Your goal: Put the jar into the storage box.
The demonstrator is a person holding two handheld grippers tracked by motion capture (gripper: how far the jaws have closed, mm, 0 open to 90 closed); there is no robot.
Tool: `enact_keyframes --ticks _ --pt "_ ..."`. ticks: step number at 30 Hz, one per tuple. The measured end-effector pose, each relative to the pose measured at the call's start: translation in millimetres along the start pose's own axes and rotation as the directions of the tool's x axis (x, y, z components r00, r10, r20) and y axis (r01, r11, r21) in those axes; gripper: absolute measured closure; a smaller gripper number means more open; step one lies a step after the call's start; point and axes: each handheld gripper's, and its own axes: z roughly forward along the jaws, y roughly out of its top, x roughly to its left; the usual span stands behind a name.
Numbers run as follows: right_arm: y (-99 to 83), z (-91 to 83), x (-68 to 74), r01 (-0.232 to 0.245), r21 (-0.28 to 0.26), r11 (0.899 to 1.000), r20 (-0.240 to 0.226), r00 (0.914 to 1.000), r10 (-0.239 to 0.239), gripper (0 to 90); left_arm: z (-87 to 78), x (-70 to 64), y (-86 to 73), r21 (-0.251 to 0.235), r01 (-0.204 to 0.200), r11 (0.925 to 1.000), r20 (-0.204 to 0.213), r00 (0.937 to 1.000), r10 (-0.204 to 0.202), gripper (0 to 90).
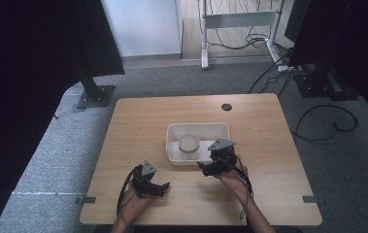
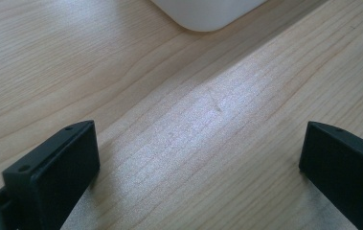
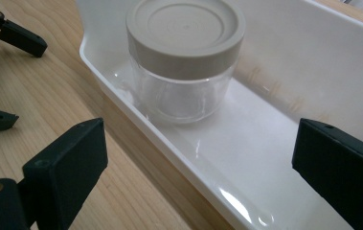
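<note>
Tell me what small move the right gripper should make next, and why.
Probably ease the right gripper forward over the white tray's near rim toward the jar. Its jaws stand wide open with nothing between them, the lidded jar stands upright in the tray just ahead, and the left gripper waits open over bare table.

A light wooden table (image 1: pixel 138 121) with rounded corners stands on grey carpet and carries a white tray (image 1: pixel 174 132) near its middle, while a small dark round hole (image 1: pixel 226 107) sits in the tabletop beyond the tray's far right corner.
</note>
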Motion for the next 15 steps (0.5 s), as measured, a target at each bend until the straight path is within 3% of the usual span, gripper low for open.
enact_keyframes --ticks 15 --pt "-17.9 -16.0 -8.2 -0.005 -0.007 1.0 0.009 0.9999 0.005 4.9 0.1 0.0 0.0 -0.001 0.001 1.0 0.0 1.0 -0.001 0.0"
